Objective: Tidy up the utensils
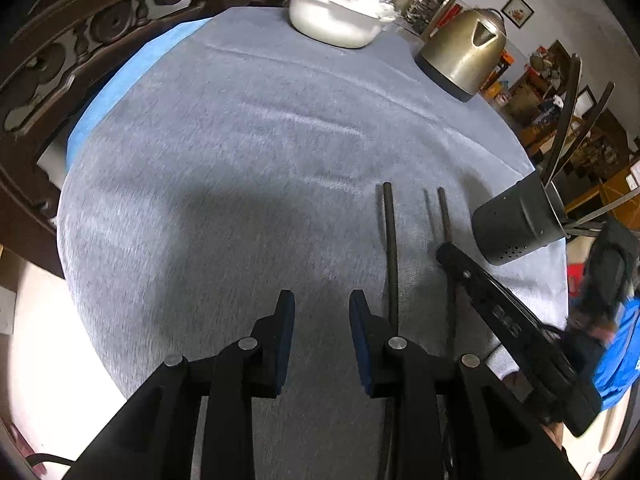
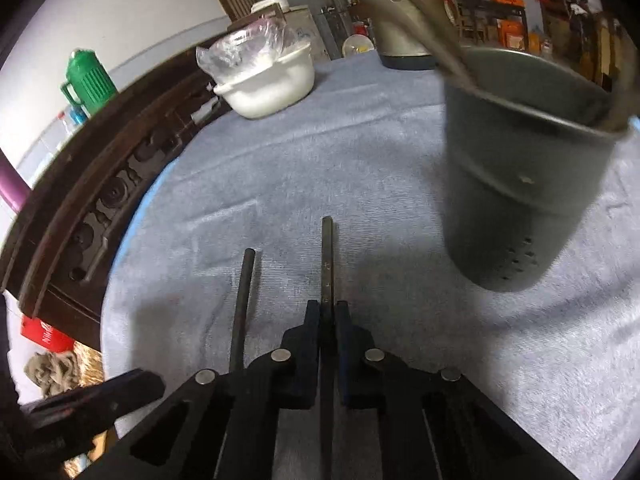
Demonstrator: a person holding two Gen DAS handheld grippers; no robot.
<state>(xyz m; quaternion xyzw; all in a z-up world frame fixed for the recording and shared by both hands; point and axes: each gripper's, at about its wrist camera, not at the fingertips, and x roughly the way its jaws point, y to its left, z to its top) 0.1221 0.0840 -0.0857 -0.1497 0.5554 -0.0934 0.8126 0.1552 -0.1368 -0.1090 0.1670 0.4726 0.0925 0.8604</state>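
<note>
Cluttered room behind, shelves and boxes; grey cloth covers the round counter, carved dark wood rail along its far-left edge.

Progress: partway. Dark perforated utensil holder stands on the cloth and already has several long utensils leaning out of it. Two chopsticks left on the cloth, lying roughly parallel, just beside each other, near the holder. Right hand-held gripper is clamped on the right chopstick, pads pressed to both sides, stick running forward out of the jaws; it seems still down on the cloth, can't be sure it's lifted. Left chopstick lies free, untouched. Left hand-held gripper has jaws apart, nothing between them, hovering just left of that free stick.

Left to do, by my read: carry the gripped stick into the holder, then the second one.

Around: white bowl under crinkled plastic wrap at the far edge, metal kettle to its right, green thermos off the counter. All well apart from the sticks. Possible snag: utensils already in the holder crowd its mouth.
</note>
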